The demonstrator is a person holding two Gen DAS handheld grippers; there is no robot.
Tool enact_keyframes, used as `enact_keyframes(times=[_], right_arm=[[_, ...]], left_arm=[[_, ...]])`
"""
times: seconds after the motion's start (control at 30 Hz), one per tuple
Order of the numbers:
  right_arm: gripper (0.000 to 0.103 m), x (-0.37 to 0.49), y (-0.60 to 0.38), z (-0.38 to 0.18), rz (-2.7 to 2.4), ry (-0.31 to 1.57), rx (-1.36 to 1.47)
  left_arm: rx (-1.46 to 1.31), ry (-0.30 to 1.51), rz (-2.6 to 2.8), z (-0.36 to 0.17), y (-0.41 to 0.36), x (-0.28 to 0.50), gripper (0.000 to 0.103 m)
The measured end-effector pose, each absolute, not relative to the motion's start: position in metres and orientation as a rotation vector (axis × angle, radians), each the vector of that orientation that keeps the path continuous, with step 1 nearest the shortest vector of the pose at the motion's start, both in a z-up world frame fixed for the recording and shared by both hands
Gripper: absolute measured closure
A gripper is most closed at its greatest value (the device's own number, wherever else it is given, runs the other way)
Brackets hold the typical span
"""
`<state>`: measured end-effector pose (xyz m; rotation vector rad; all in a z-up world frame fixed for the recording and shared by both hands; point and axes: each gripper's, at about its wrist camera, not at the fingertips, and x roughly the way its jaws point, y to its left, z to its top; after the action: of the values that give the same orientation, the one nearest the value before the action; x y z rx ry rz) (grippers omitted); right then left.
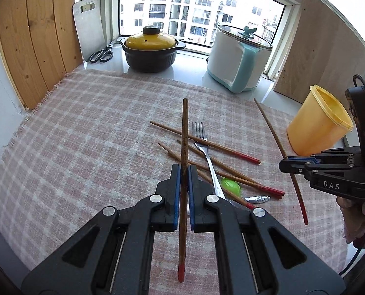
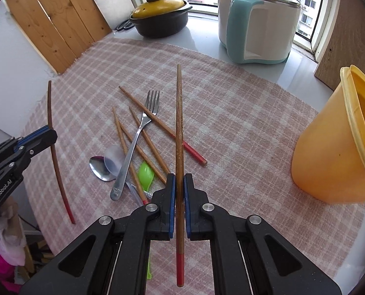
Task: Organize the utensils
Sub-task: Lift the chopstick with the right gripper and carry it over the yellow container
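Wooden sticks are the job right now. Each hand has picked up one chopstick, so the step looks like carrying them to the yellow cup (image 2: 334,147).

The left tongs (image 1: 184,172) are closed tight on a brown chopstick (image 1: 184,147) with a red end. The right tongs (image 2: 179,179) are closed tight on another chopstick (image 2: 179,123), also with a red end. Both sticks are up off the checked cloth (image 1: 84,123).

The yellow cup stands on the worktop at the edge of the cloth, close to the right tongs and on their right side. Its mouth is tipped toward that camera. I can see only part of the inside, and no utensils show in that part.

Next, I think the right tongs should swing toward the cup, tip the stick up, and let go so it drops in. The left one would have to cross farther to get there.

Left of the cup, more things lie in a pile on the cloth: four chopsticks (image 2: 143,152), a fork (image 2: 138,132), a metal spoon (image 2: 99,168), a clear spoon (image 2: 113,158) and a green spoon (image 2: 145,174). They cross over each other.

Behind the cup, by the window, sit a black pot (image 1: 150,56) with a yellow lid (image 1: 150,40) on it and a white and blue cooker (image 1: 236,59) with a glass lid on it. I cannot tell what is inside them.
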<state>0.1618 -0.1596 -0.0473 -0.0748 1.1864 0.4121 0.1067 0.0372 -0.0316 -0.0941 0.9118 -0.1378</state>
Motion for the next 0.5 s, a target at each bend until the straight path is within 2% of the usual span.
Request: enact_keyframes(times=[0.5], right_arm=[[0.098,0.144,-0.197,-0.009,0.371,1.072,-0.014]], left_arm=[[-0.074,0.831,-0.218,0.01,0.002,0.102,0.099]])
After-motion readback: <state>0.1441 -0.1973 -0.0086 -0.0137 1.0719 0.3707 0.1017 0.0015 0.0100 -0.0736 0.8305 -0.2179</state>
